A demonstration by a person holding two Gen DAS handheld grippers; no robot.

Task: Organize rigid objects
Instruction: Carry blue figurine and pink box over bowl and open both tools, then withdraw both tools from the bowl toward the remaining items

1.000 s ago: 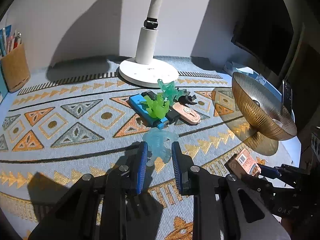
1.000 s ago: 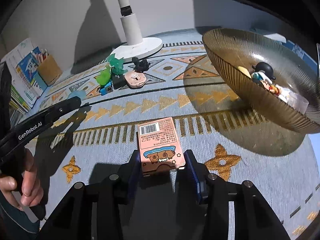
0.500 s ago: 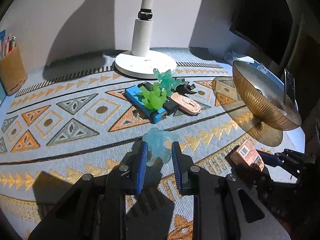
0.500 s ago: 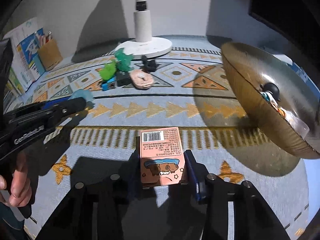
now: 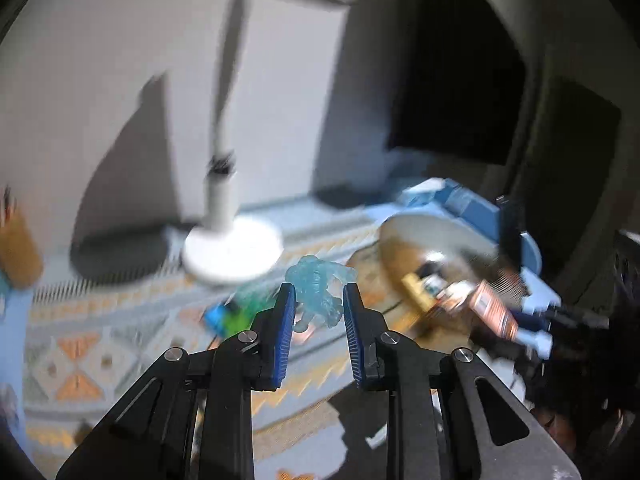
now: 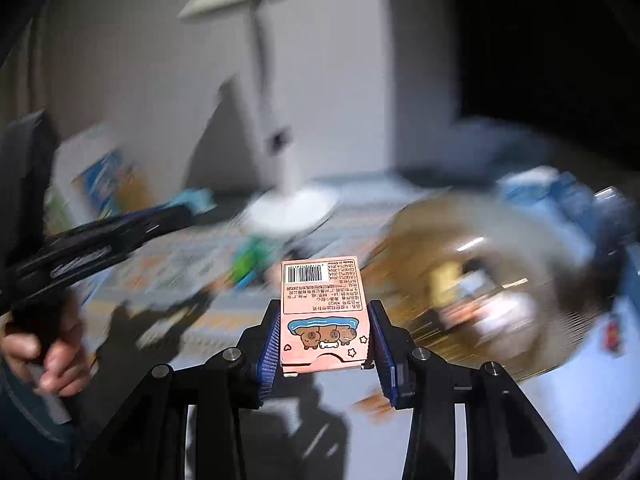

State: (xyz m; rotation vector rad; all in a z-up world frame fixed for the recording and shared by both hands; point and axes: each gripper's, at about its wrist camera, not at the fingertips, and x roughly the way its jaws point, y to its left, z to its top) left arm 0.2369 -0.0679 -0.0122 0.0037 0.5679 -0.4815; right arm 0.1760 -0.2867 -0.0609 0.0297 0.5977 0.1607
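Note:
My left gripper (image 5: 319,300) is shut on a translucent light-blue figurine (image 5: 318,292) and holds it up above the patterned mat. My right gripper (image 6: 323,312) is shut on a pink card box (image 6: 322,312) with a barcode and cartoon bears, also lifted; the box shows in the left wrist view (image 5: 494,312) close to the golden ribbed bowl (image 5: 404,236). The bowl (image 6: 560,312) lies to the right in the right wrist view and holds several small toys. Both views are motion-blurred.
A white desk lamp base (image 5: 232,252) stands at the back of the mat. A blurred heap of green and blue toys (image 5: 236,308) lies in front of it. A brown pen holder (image 5: 16,248) stands far left. The left gripper's arm (image 6: 100,240) crosses the right wrist view.
Both grippers have lifted off the mat with their objects and tilted up. The right gripper with the pink box has moved toward the bowl. The views have become blurred.

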